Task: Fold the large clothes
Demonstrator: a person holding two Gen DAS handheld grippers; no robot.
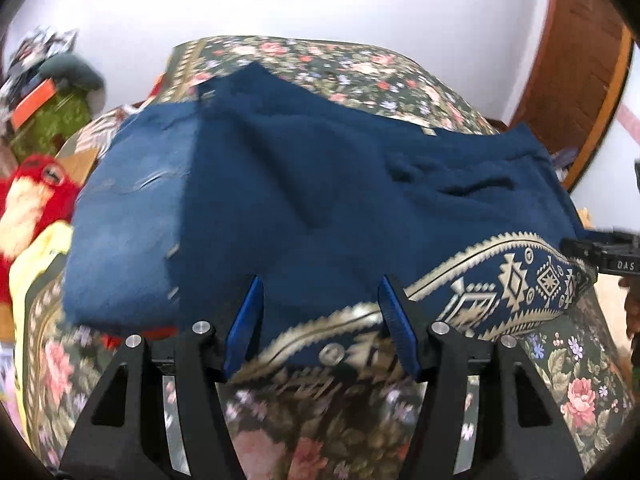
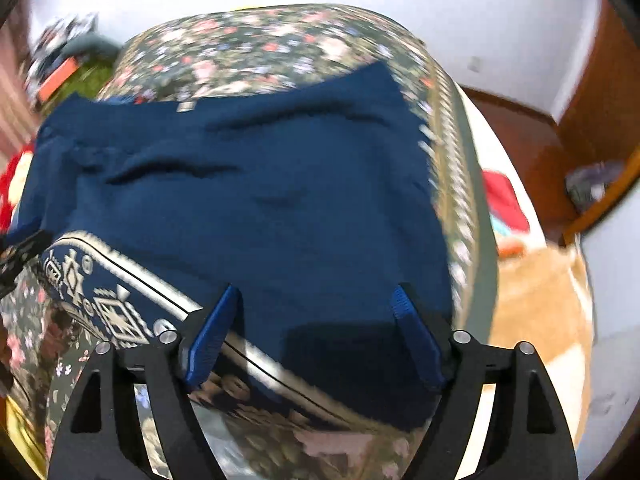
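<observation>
In the left wrist view, the left gripper (image 1: 320, 300) hangs with jaws apart and gripping nothing, over the near patterned edge of the blue garment (image 1: 304, 184) spread on the floral bedspread (image 1: 576, 384). In the right wrist view, the right gripper (image 2: 316, 316) is likewise released, the garment's near edge lying between and below its fingers (image 2: 416, 344).

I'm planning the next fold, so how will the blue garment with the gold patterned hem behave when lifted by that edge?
The blue garment will probably be floppy: it lies in soft creases on the floral bedspread. The patterned hem looks denser, so it may hang straighter. It seems unlikely to slip, since the fabric looks matte.
</observation>
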